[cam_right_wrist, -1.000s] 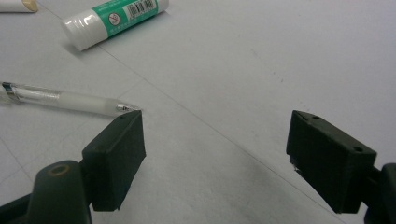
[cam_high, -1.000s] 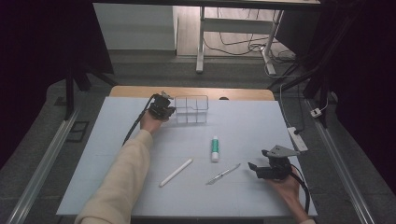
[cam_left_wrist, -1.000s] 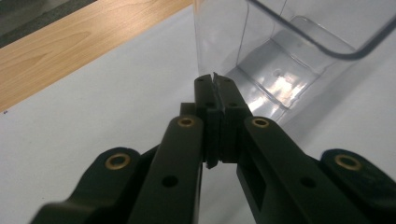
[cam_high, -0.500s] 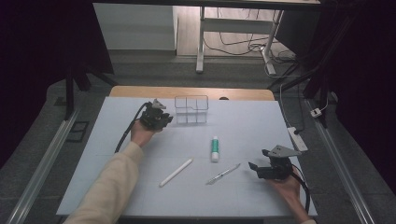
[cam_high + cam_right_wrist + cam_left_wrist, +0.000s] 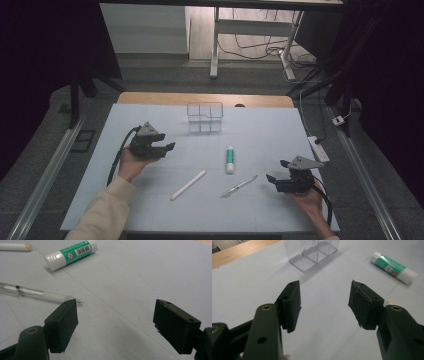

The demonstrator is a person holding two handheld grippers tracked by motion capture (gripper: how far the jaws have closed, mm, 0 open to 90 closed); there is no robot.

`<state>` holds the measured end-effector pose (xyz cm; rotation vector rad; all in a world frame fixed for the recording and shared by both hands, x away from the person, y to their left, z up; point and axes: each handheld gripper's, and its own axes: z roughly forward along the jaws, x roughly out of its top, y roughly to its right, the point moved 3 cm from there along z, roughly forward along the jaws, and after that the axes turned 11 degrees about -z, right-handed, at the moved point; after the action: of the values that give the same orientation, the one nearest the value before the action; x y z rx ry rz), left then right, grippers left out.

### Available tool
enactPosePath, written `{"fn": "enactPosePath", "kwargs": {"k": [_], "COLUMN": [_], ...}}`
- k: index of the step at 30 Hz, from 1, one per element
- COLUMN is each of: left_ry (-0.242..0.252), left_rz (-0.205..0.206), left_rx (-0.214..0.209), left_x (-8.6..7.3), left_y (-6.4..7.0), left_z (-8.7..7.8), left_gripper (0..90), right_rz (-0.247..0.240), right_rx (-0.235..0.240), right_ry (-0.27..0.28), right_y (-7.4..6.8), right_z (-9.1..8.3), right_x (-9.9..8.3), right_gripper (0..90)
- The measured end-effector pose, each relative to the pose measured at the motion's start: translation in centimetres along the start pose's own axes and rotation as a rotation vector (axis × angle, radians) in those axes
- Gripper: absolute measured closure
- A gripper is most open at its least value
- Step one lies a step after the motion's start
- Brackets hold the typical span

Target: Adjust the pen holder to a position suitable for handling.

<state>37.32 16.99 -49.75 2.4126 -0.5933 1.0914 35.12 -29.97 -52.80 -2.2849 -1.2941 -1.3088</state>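
On tabletop [image 5: 150, 200]: glue stick [image 5: 230, 159] centre, clear pen [image 5: 239, 186] just right of white pencil [image 5: 188, 184], clear organiser [image 5: 205, 117] far. Left gripper [image 5: 167, 147] and right gripper [image 5: 271, 179]: fingers released, empty. Risk: round pen rolls off right fingers if pinched off-centre.

The counter [image 5: 150, 210] wears a pale blue-grey sheet, with a light wood strip along its far edge. The glue stick [image 5: 230, 159] at centre is white with a green label and a black barcode. The organiser [image 5: 205, 117] is clear. The pencil [image 5: 188, 184] is white; the pen [image 5: 239, 186] is clear with a white grip. Both the left gripper [image 5: 166, 148] and the right gripper [image 5: 272, 178] are black with grey plates.
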Motion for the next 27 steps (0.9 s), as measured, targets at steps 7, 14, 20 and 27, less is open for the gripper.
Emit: {"fn": "enactPosePath", "kwargs": {"k": [7, 14, 20, 27], "left_ry": [0.023, 0.030, 0.027, 0.040], "left_rz": [0.034, 0.036, 0.036, 0.016], "left_rx": [-0.027, -0.046, -0.037, -0.021], "left_x": [-2.3, -4.4, -5.8, -7.5], "left_y": [1.8, 3.2, 3.4, 2.9], "left_z": [-2.9, -4.7, -5.6, -7.3], "left_gripper": [40.8, 39.8, 39.2, 39.2], "right_rz": [-0.001, -0.001, -0.001, -0.030], "right_rx": [0.002, 0.024, 0.037, 0.043], "right_ry": [0.005, -0.008, -0.023, -0.026], "right_y": [0.0, 0.0, -0.1, -0.2], "right_z": [-0.2, 0.2, 0.1, -0.1], "right_x": [0.0, -0.1, -0.1, 0.1], "right_gripper": [18.5, 16.9, 19.4, 22.1]}}
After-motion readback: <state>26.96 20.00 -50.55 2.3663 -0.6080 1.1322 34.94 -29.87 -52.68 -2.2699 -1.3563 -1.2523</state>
